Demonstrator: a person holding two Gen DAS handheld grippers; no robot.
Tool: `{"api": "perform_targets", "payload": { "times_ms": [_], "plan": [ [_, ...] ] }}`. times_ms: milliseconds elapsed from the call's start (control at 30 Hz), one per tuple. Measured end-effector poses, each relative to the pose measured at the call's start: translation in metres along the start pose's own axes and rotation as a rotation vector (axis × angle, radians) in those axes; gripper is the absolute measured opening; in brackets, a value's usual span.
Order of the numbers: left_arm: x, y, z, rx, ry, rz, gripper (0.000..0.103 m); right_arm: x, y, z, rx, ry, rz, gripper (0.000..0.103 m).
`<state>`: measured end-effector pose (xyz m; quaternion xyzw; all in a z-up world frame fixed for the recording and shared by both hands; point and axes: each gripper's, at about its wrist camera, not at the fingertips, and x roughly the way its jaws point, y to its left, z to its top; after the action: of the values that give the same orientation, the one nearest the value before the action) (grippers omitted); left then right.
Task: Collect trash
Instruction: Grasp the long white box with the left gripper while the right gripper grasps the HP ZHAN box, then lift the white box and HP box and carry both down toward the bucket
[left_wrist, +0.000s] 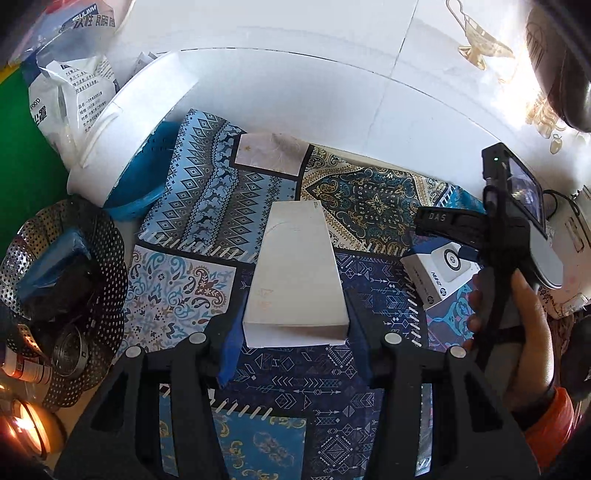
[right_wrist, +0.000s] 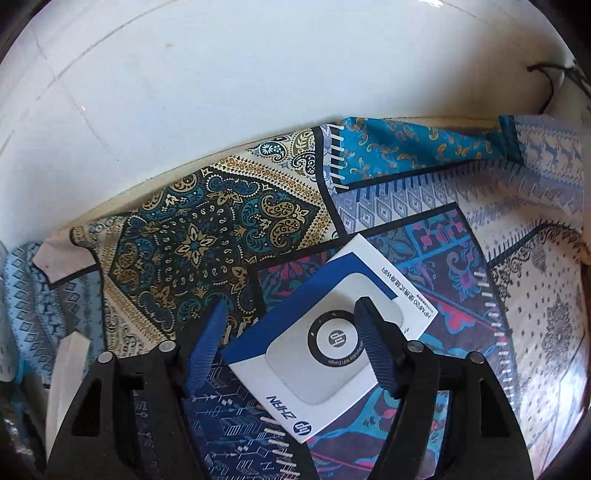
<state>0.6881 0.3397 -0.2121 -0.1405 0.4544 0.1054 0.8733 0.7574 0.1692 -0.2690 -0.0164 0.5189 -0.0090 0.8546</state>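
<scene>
In the left wrist view, a plain white cardboard box (left_wrist: 295, 273) sits lengthwise between the blue pads of my left gripper (left_wrist: 295, 332). Both pads press on its near end, so the gripper is shut on it. A white-and-blue HP box (right_wrist: 325, 343) lies flat on the patterned cloth (right_wrist: 207, 236). My right gripper (right_wrist: 291, 306) hangs over it with its jaws open. The left pad stands clear of the box edge and the right pad sits above the lid. From the left wrist, that HP box (left_wrist: 439, 273) shows below the right gripper (left_wrist: 432, 236), held by a hand (left_wrist: 528, 332).
At the far left are a white plastic container (left_wrist: 122, 122) over a teal perforated basket (left_wrist: 155, 162), printed food bags (left_wrist: 70, 85), a metal steamer basket (left_wrist: 62, 295) and a glowing candle glass (left_wrist: 22, 432). White floor tiles (right_wrist: 221, 92) lie beyond the cloth's edge.
</scene>
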Motion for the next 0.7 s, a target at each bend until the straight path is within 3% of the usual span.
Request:
{"api": "perform_targets", "payload": {
  "times_ms": [167,400,567,700],
  "plan": [
    [0.003,0.001,0.001,0.004,0.007,-0.018,0.05,0.004,0.012,-0.016,-0.161,-0.004,-0.176,0.073],
    [0.007,-0.015,0.003,0.044,0.008,-0.053,0.05,-0.016,-0.037,-0.06,-0.17,-0.009,-0.192,0.073],
    [0.007,-0.031,0.004,0.076,0.005,-0.073,0.05,-0.032,-0.082,-0.081,-0.149,0.003,-0.114,0.074],
    [0.004,-0.043,0.005,0.098,0.009,-0.086,0.05,-0.033,-0.107,-0.076,-0.12,0.029,-0.005,0.077]
  ]
}}
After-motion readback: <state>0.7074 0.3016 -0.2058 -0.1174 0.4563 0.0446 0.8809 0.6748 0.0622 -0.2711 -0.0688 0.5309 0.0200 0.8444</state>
